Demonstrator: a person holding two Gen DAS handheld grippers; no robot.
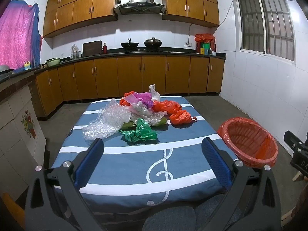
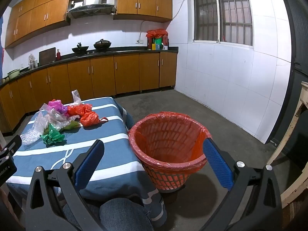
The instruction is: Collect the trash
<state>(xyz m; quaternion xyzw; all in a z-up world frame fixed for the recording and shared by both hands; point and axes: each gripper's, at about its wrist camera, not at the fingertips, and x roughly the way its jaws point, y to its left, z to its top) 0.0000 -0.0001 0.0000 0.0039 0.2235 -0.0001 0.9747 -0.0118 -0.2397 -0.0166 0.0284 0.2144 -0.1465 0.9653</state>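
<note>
A pile of trash lies on the far half of a table with a blue-and-white striped cloth [image 1: 134, 154]: clear bubble wrap [image 1: 107, 121], a crumpled green bag [image 1: 142, 132], orange bags [image 1: 180, 116] and a pink bag [image 1: 142, 96]. The pile also shows in the right wrist view [image 2: 55, 119]. An orange basket lined with an orange bag [image 2: 169, 144] stands on the floor right of the table, also seen in the left wrist view [image 1: 250, 140]. My left gripper [image 1: 152, 144] is open and empty over the table's near half. My right gripper [image 2: 154, 148] is open and empty, above the basket's near rim.
Wooden kitchen cabinets and a dark counter [image 1: 134, 53] with woks run along the back wall. A tiled counter [image 1: 15, 100] stands to the left of the table. A wooden frame [image 2: 296, 134] stands at the right. Bare concrete floor [image 2: 192, 100] lies behind the basket.
</note>
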